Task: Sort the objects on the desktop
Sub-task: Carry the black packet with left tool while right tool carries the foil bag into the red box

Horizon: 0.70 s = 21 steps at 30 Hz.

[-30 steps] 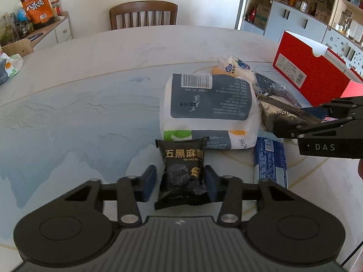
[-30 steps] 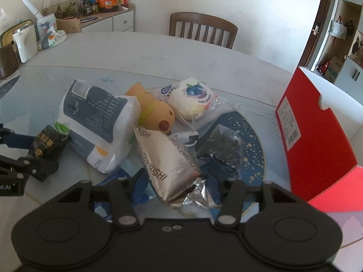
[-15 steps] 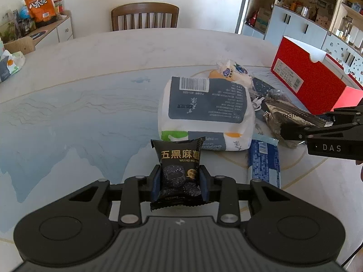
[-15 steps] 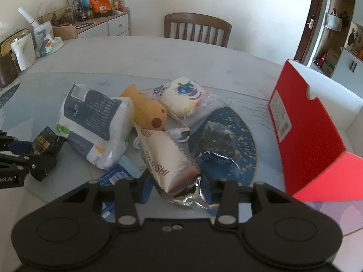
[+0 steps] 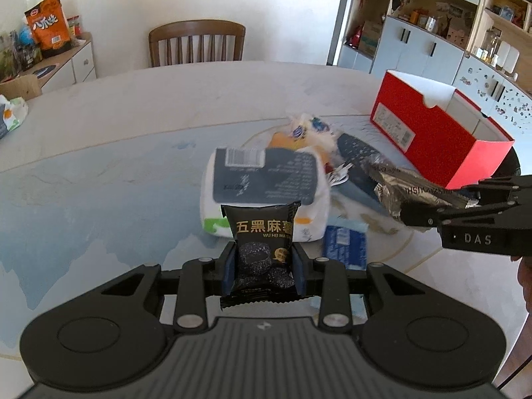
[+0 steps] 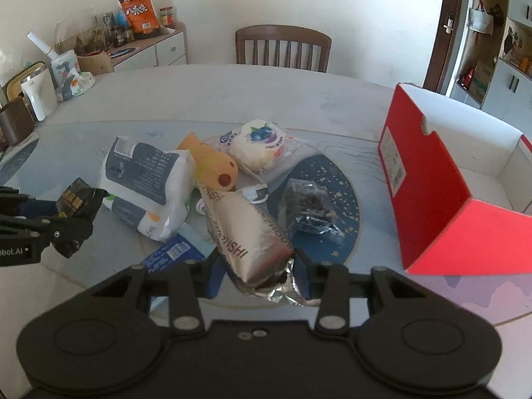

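L gripper [image 5: 264, 267] clamps the black sachet [image 5: 262, 249] upright, near the table's front. R gripper [image 6: 257, 274] pinches the foil bag [image 6: 247, 232] by its crimped end – prob. thin hold, could slip or drag the pile en route to the red box [image 6: 429, 193].

A home dining room: a round marble-look table [image 6: 206, 86] with a wooden chair [image 6: 282, 48] behind it, a sideboard [image 6: 146, 51] crowded with snack bags and jars, and white cabinets [image 5: 429, 46] with open shelves

table [image 6: 232, 86] (marble-look) | on it: tissue pack [image 6: 146, 179], red box [image 6: 429, 183]
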Motion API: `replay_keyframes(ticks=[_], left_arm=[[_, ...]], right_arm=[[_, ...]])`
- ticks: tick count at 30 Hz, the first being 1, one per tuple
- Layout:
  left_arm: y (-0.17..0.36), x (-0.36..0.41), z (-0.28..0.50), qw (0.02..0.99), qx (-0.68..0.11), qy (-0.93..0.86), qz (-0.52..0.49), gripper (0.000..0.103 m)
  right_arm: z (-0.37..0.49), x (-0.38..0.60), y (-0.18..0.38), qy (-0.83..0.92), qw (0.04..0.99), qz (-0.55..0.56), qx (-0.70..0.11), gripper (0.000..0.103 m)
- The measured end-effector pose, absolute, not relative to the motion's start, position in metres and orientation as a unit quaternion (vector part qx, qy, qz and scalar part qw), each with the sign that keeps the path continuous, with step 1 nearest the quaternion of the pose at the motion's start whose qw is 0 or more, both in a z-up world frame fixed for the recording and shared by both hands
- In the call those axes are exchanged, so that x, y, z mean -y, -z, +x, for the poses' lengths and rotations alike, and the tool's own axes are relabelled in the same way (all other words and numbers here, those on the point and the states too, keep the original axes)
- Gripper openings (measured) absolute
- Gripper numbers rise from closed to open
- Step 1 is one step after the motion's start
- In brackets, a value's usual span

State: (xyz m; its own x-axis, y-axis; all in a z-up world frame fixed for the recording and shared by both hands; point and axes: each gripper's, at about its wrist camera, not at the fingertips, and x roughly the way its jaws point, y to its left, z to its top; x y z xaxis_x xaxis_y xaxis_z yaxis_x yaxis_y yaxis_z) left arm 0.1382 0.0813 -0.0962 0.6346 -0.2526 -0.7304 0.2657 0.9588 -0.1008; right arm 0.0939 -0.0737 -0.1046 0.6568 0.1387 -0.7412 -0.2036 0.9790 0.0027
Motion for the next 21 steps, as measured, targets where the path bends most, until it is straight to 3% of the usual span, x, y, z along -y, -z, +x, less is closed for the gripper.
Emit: replay_keyframes(ticks=[21], left_arm=[[0.067, -0.035, 0.131, 0.900, -0.396, 0.180, 0.019, 0.032]], right_arm=[[0.054, 0.107, 0.080, -0.124, 0.906, -0.008, -0.405, 0.042]])
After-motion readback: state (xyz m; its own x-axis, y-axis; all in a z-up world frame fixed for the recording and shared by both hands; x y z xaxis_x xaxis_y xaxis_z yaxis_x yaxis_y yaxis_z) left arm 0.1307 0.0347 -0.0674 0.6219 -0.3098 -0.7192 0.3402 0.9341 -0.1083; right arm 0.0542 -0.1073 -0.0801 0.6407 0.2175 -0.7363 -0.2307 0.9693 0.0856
